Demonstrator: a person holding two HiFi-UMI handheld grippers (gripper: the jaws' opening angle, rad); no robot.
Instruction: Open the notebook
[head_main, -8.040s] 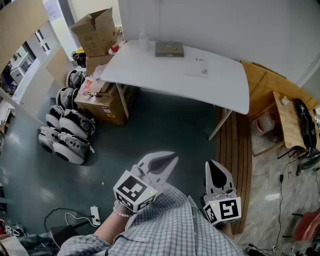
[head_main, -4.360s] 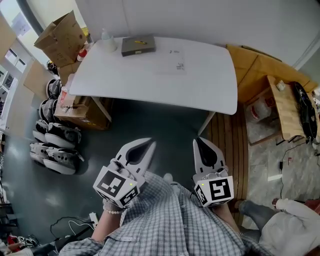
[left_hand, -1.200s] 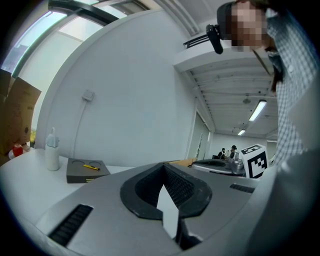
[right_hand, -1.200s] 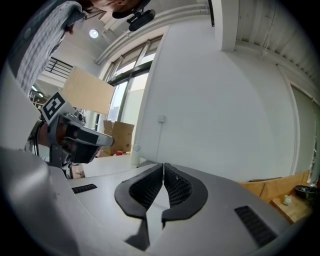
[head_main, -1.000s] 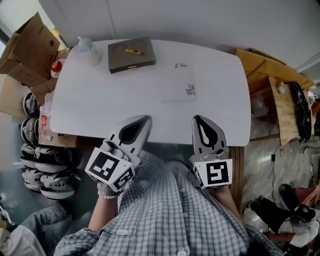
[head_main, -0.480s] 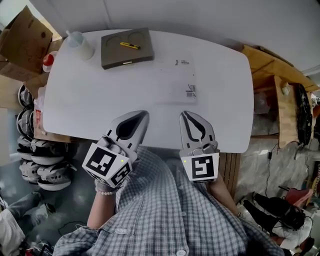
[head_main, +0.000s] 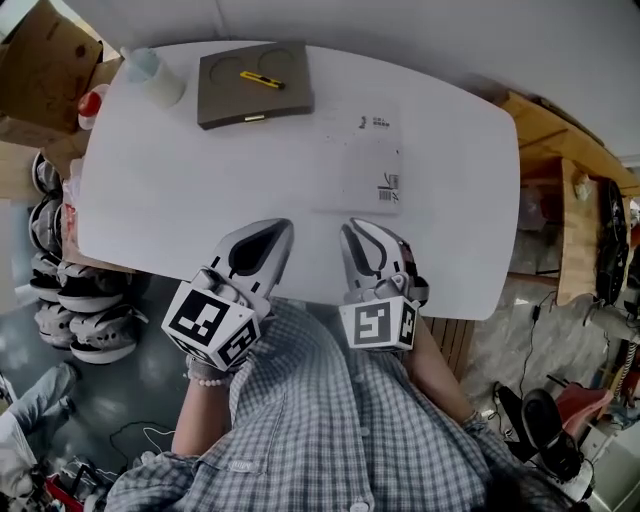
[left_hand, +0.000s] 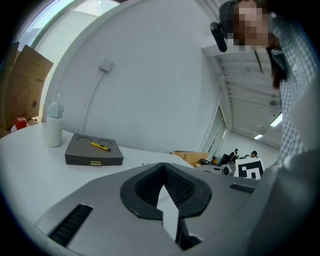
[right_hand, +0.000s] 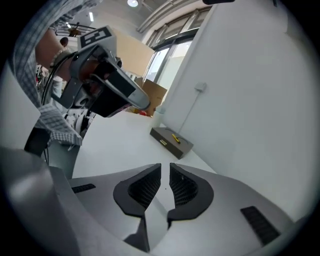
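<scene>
Reaching over the near edge of the bench (head_main: 200, 190), the left gripper (head_main: 283, 229) and right gripper (head_main: 354, 231) are now held further in than a second ago, the right one rolled inward. Both pairs of fingers are kept together, nothing gripped. The notebook (head_main: 252, 85) is seen closed at the far left corner, a small yellow tool (head_main: 260, 80) laid on it, well apart from both grippers. The approach is judged barely begun.

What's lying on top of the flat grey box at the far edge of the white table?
A slim yellow tool, perhaps a utility knife, lies on the lid of the flat grey rectangular box. The box is shut, so its inside and the tabletop beneath it are hidden.
</scene>
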